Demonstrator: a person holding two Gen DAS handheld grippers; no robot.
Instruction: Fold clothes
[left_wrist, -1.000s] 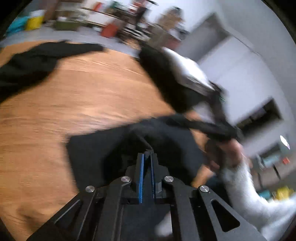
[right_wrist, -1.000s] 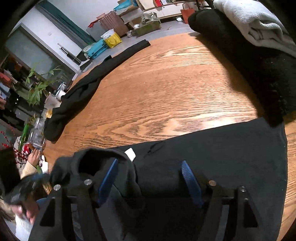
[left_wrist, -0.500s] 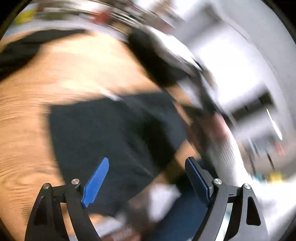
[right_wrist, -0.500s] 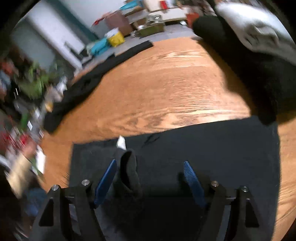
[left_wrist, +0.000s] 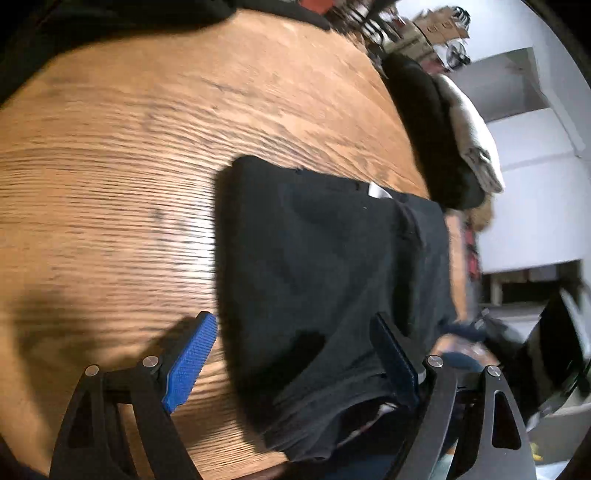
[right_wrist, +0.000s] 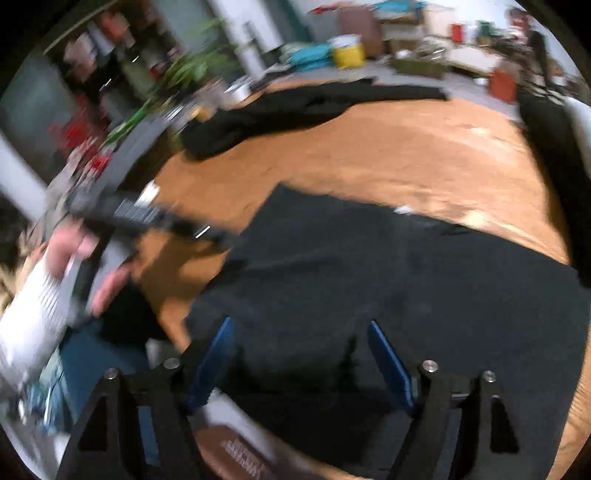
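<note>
A black garment (left_wrist: 332, 266) lies folded flat on the wooden table (left_wrist: 129, 155), with a small white label (left_wrist: 376, 191) at its far edge. My left gripper (left_wrist: 291, 350) is open; one blue pad hangs over bare wood and the other over the garment's near part, neither pressing. In the right wrist view the same garment (right_wrist: 388, 273) spreads wide under my right gripper (right_wrist: 301, 360). Its jaws are closing just above the cloth, with nothing pinched between the pads. A hand in a white sleeve (right_wrist: 33, 314) holds the left tool at the table's left edge.
A pile of black and grey folded clothes (left_wrist: 447, 129) sits at the table's far right. Another long black garment (right_wrist: 295, 107) lies across the far left of the table. Bare wood separates them. Room clutter and a plant stand beyond the table.
The left gripper opened and let go of the cloth, then swung down over the garment's left edge. The bunched fold between the right fingers is gone; the garment lies flat.
</note>
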